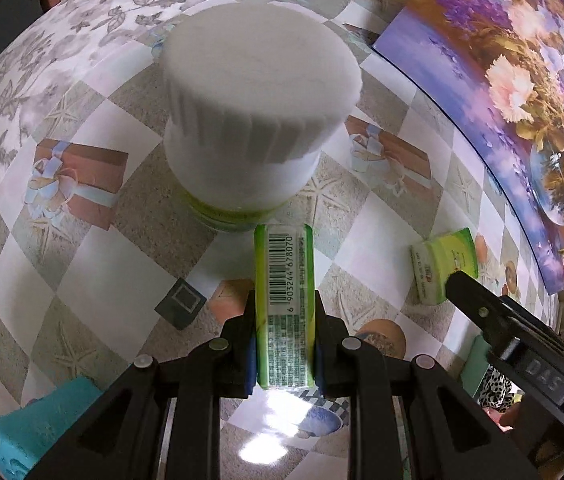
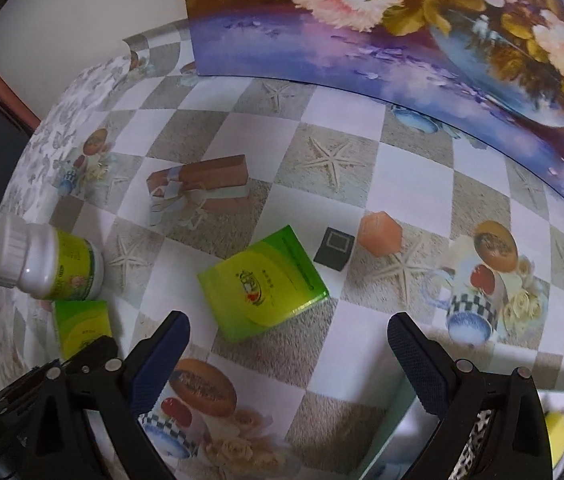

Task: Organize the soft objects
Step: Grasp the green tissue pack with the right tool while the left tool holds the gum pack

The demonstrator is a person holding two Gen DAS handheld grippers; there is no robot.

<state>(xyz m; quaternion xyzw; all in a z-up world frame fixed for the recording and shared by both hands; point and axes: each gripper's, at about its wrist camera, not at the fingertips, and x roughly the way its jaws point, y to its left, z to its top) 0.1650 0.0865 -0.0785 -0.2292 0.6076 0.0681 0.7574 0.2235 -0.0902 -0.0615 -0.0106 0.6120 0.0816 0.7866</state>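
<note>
Our left gripper [image 1: 284,316] clamps a green pack [image 1: 284,300] beside the bottle [image 1: 258,120] — our right gripper [image 2: 288,336], jaws apart, hangs nearer the box [image 2: 262,284], ahead.

We see a table [image 2: 362,152] under a checkered cloth printed with starfish and gift boxes, a floral painting [image 2: 422,20] against the pale wall [image 2: 82,20].

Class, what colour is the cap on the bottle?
White; the bottle's cap is ribbed, clearest in the left wrist view.
</note>
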